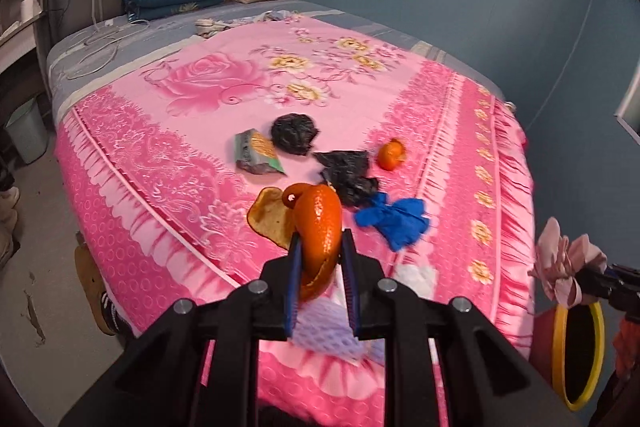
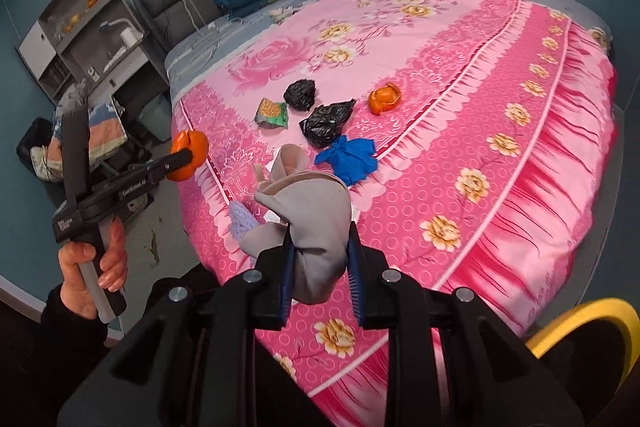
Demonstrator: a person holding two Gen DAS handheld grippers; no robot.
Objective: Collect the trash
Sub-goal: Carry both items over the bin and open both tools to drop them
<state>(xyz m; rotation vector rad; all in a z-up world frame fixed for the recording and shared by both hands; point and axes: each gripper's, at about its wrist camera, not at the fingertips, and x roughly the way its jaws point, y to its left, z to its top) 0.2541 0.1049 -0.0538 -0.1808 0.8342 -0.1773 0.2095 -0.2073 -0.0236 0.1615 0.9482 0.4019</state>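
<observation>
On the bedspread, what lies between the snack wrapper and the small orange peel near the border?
In both views, two crumpled black bags lie between the snack wrapper and the small orange peel.

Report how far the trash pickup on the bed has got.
Done: nothing visibly binned; the yellow-rimmed bin interior isn't visible. In hand: the left gripper is shut on an orange peel, the right gripper on a gray glove. Left on the bed: two black bags, a snack wrapper, another peel, a blue glove and purple foam netting.
</observation>
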